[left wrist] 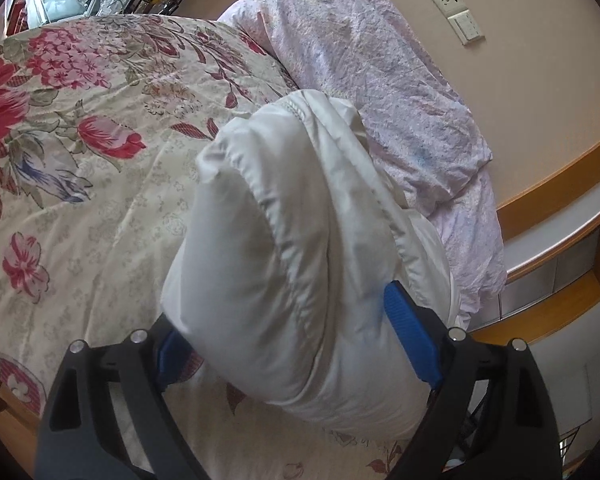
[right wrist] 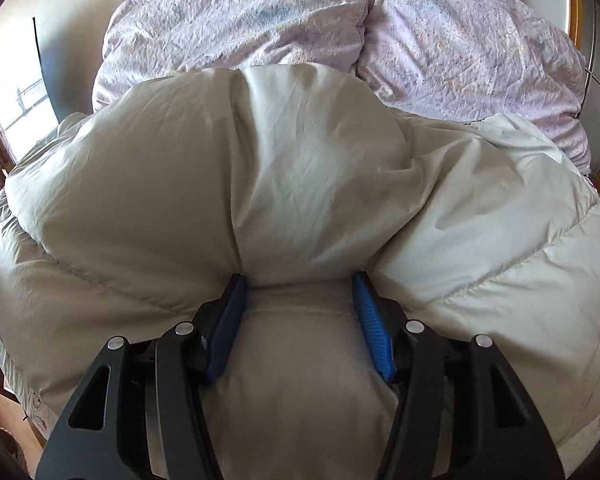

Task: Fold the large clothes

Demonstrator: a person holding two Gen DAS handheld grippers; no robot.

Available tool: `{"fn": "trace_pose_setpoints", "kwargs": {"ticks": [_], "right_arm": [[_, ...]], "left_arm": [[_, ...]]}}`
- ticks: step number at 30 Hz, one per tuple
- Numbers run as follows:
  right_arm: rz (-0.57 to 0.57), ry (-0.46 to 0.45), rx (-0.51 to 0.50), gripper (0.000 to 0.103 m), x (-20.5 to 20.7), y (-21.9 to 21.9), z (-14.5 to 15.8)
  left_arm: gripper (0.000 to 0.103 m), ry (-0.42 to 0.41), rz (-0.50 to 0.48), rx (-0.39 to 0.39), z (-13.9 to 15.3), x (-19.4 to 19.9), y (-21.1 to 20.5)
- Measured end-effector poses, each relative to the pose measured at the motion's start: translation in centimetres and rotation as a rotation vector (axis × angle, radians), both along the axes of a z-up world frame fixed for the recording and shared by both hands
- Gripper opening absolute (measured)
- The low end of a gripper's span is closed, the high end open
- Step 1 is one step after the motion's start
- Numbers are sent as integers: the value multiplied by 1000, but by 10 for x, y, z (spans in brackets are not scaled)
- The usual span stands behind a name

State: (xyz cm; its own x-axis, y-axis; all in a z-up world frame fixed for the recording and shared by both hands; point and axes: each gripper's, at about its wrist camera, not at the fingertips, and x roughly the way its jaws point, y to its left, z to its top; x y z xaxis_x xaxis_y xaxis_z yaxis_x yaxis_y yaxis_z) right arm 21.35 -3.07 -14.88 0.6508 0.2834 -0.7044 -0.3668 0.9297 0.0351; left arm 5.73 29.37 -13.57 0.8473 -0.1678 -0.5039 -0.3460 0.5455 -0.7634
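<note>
On the bed (left wrist: 100, 184), puffy white coat (right wrist: 300, 152) bunched between both blue-padded jaws: left hand-held gripper (left wrist: 284, 340) spread wide around a fold, right hand-held gripper (right wrist: 300, 320) pinching a thick roll, likely to keep layers stacked.

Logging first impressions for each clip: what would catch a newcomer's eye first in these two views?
A puffy white down jacket fills the right wrist view, a fold of it bunched between the blue pads of the right gripper. In the left wrist view, the left gripper straddles another padded part of it. Beneath lies a red-flowered bedspread, with a crumpled lilac duvet beyond.
</note>
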Motion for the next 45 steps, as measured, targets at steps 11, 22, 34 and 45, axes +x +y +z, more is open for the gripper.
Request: {"fn": "trace_pose_setpoints", "kwargs": {"ticks": [11, 22, 34, 45], "right_arm": [[-25, -12, 3, 58, -2, 1, 0], [-35, -13, -8, 58, -2, 0, -1], [6, 2, 5, 58, 1, -14, 6], [29, -134, 85, 62, -48, -106, 32]], "left_arm": [[39, -49, 22, -10, 22, 12, 9], [33, -231, -142, 325, 130, 14, -57], [35, -376, -329, 450, 193, 37, -161], [38, -399, -432, 511, 207, 57, -236]]}}
